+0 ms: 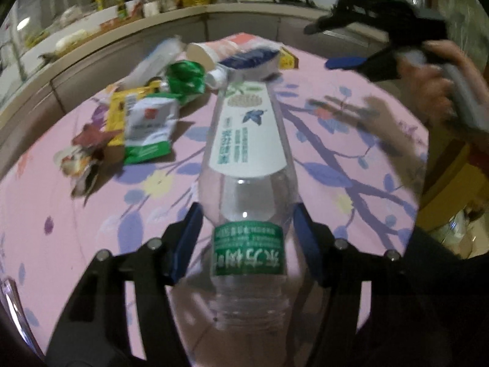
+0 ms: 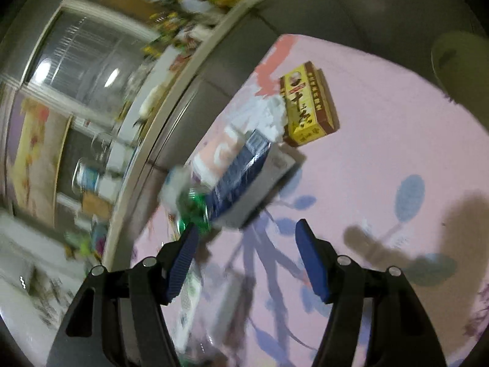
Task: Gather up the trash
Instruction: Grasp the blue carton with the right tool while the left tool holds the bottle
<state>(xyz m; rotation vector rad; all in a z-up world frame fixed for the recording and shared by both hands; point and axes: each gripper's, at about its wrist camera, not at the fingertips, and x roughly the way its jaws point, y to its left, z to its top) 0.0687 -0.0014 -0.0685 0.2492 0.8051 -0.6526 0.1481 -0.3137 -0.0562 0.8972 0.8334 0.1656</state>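
Observation:
A clear plastic bottle [image 1: 247,153] with a white label and a green band runs lengthwise away from the left wrist camera over the pink flowered tablecloth [image 1: 336,153]. My left gripper [image 1: 247,214] is shut on it, its blue pads pressing on both sides of the body. Beyond lie a green-and-white sachet [image 1: 146,131], a crumpled green wrapper [image 1: 186,79], a paper cup [image 1: 207,52], a blue packet [image 1: 250,56] and a yellow box [image 1: 288,59]. My right gripper [image 2: 244,232], also seen as the right gripper [image 1: 324,46] in a hand, is open and empty, short of the blue packet [image 2: 241,177] and yellow box [image 2: 308,104].
A grey counter [image 1: 152,24] crowded with bottles and jars curves behind the table. Torn wrappers [image 1: 82,159] lie near the table's left edge. White tissue [image 2: 272,116] sits between the blue packet and the yellow box. The cloth's right half is bare.

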